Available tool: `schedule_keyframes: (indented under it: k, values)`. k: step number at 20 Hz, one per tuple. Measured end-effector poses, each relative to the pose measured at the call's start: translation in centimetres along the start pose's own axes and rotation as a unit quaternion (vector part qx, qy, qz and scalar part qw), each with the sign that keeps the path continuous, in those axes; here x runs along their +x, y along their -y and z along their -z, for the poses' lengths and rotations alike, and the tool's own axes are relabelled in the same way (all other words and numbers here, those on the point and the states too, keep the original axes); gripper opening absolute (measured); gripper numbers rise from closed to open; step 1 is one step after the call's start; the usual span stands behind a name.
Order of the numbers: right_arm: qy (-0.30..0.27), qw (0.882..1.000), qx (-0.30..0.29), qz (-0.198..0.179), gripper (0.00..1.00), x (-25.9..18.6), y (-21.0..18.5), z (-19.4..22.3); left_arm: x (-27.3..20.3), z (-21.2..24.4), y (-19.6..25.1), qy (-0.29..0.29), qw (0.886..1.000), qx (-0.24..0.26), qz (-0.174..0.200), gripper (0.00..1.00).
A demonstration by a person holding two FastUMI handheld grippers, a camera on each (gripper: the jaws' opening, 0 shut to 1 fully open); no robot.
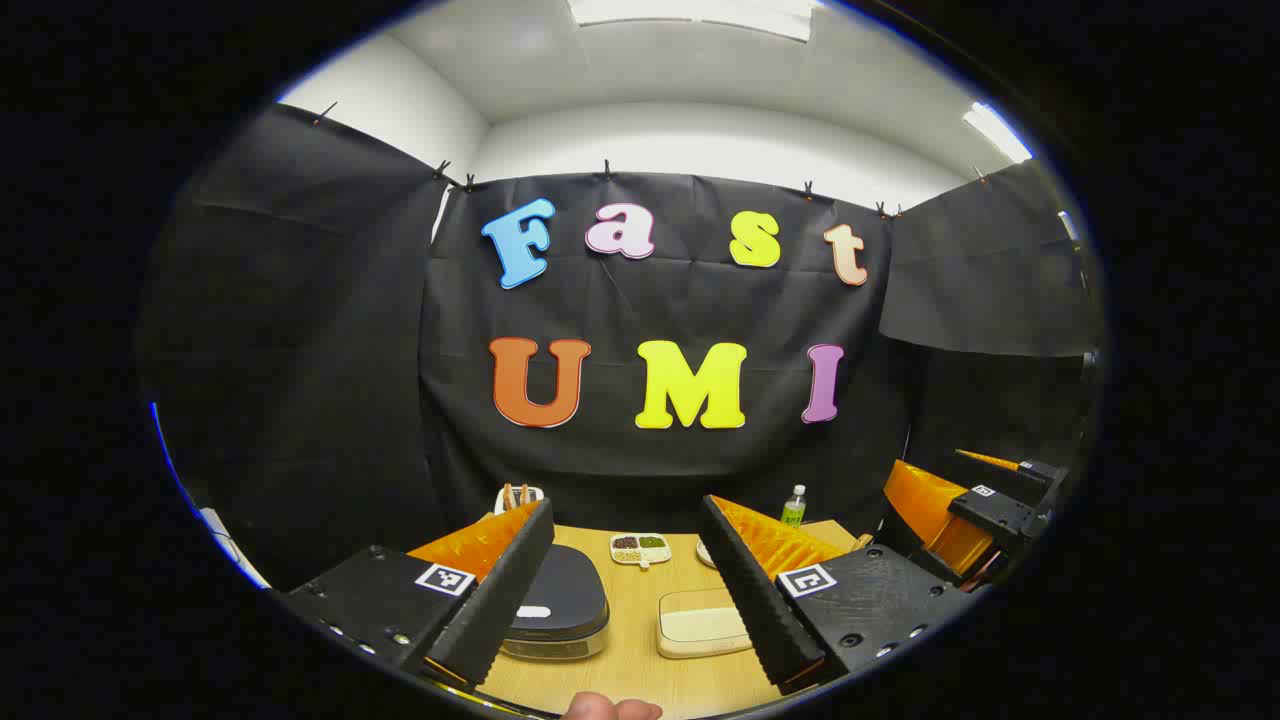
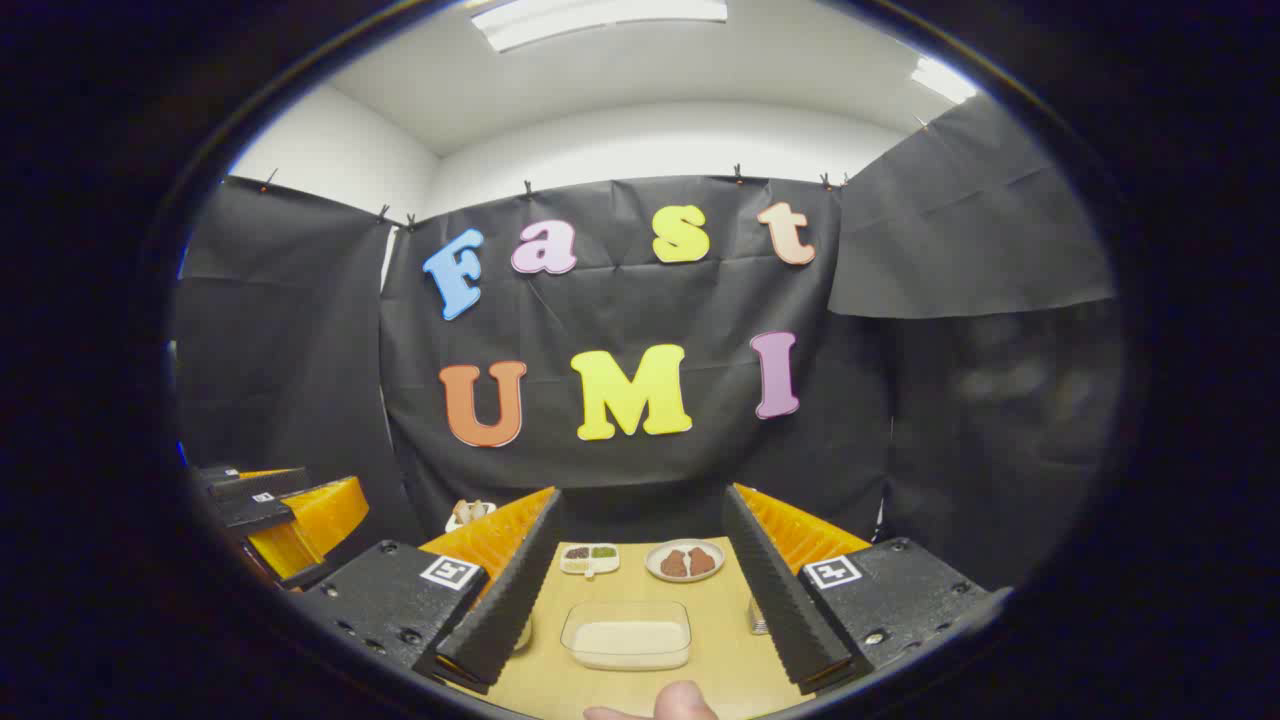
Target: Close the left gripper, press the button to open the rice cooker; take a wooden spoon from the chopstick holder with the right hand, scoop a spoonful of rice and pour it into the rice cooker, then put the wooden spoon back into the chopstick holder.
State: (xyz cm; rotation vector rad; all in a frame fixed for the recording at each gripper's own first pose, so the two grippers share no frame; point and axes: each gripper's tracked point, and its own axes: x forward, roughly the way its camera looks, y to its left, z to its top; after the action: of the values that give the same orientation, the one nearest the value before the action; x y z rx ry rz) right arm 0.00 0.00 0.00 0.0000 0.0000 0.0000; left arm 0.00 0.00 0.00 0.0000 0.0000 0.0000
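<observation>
In the left gripper view my left gripper (image 1: 626, 510) is open and holds nothing, well above the wooden table (image 1: 640, 660). Below its left finger sits the rice cooker (image 1: 555, 605), dark lid down. A clear container of white rice (image 1: 700, 625) lies just to the cooker's right. The chopstick holder (image 1: 518, 497) with wooden spoon handles stands at the back left. My right gripper (image 2: 642, 495) is open and empty too, hovering over the rice container (image 2: 628, 633). The chopstick holder (image 2: 468, 514) peeks out behind its left finger. Each gripper appears at the other view's edge: right gripper (image 1: 985, 480), left gripper (image 2: 255, 490).
A small divided dish (image 1: 640, 547) (image 2: 590, 558) and a plate of brown food (image 2: 685, 561) sit at the table's back. A green-labelled bottle (image 1: 793, 506) stands at the back right. A small metal item (image 2: 757, 615) is half hidden by the right finger. A hand shows at the bottom (image 1: 610, 710).
</observation>
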Motion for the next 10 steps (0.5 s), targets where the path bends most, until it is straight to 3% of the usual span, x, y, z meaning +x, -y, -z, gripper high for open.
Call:
schedule_keyframes:
  k: [10]
  values:
    - [0.013,1.0,-0.004,0.019,1.0,0.1,1.0,-1.2,0.6,-0.7,-0.5,0.014,1.0,0.004,-0.003,0.95]
